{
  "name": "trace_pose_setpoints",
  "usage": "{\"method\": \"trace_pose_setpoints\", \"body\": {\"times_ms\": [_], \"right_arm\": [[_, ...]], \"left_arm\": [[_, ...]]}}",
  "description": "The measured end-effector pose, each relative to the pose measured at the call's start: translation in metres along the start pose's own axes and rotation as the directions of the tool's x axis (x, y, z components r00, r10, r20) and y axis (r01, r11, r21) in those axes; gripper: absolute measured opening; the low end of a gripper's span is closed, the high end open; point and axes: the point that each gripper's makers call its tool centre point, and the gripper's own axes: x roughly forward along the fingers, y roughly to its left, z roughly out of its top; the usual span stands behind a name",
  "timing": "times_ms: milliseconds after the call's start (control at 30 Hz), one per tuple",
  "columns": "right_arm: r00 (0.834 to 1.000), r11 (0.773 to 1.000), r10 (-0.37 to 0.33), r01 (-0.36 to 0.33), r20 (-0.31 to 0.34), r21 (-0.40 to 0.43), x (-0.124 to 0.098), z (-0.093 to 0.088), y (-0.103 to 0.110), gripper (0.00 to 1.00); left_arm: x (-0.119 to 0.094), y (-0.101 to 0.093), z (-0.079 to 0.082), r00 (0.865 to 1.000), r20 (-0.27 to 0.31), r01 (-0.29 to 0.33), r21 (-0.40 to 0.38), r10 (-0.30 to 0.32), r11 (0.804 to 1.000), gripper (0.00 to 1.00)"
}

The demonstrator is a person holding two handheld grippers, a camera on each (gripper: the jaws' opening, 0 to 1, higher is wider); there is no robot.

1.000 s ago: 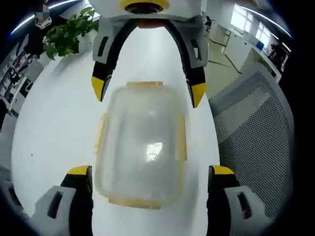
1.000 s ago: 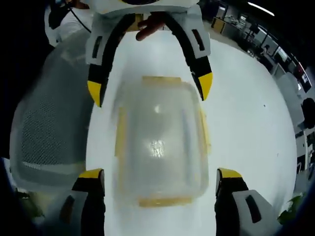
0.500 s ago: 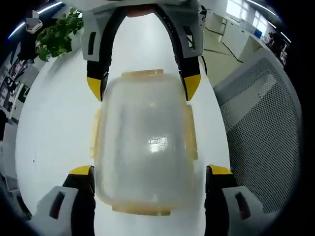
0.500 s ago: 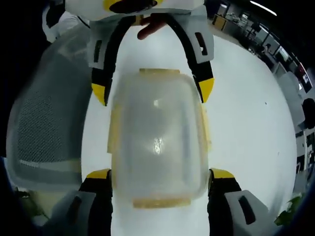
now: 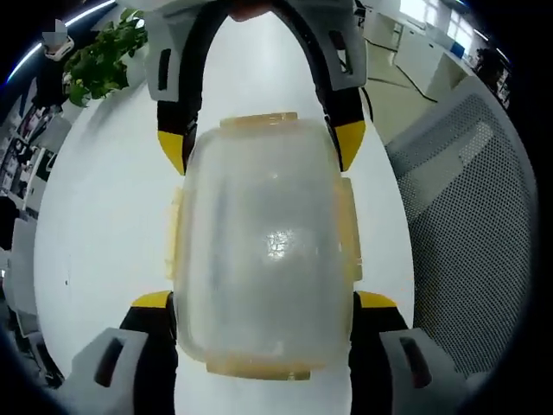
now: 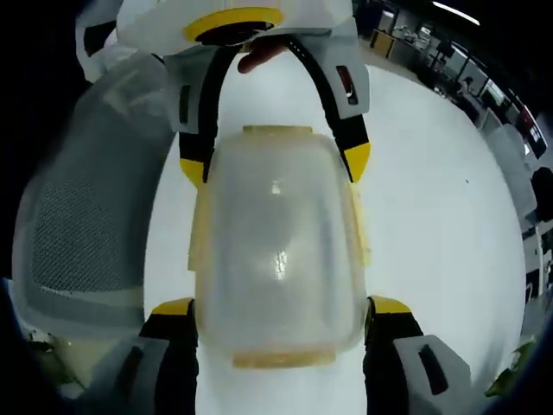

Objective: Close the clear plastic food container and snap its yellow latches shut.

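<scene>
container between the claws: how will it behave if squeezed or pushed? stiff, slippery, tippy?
The container looks empty and thin-walled, so probably light, with some flex if squeezed. Its glossy plastic on the smooth white table would likely slide rather than tip, being low and wide. The yellow latches stick out at the sides and could flap or snag.

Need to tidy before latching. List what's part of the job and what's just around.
Job: clear container, its yellow latches, left tool, right tool.
Around: white table, mesh chair, potted plant.
</scene>
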Motion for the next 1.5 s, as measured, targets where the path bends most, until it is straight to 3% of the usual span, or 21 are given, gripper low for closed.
{"method": "trace_pose_setpoints", "body": {"times_ms": [267,400,633,1500], "right_arm": [[1.000,1.000,-0.001,0.001,-0.030,-0.001,0.002,-0.001,-0.001,0.79],[1.000,1.000,-0.002,0.002,-0.003,-0.003,0.003,0.005,-0.001,0.79],[0.999,1.000,0.002,-0.003,-0.044,-0.016,0.008,0.014,0.000,0.79],[0.998,1.000,0.005,-0.007,-0.070,-0.026,0.033,0.069,0.011,0.79]], "left_arm": [[-0.001,0.000,0.000,1.000,0.020,-0.002,-0.004,0.002,1.000,0.82],[-0.003,-0.001,-0.006,1.000,0.007,-0.008,-0.011,0.008,1.000,0.82],[-0.006,-0.002,-0.014,0.999,0.034,-0.017,-0.029,0.018,0.999,0.82],[-0.028,-0.014,-0.071,0.999,0.033,-0.021,-0.046,0.022,0.999,0.82]]}}
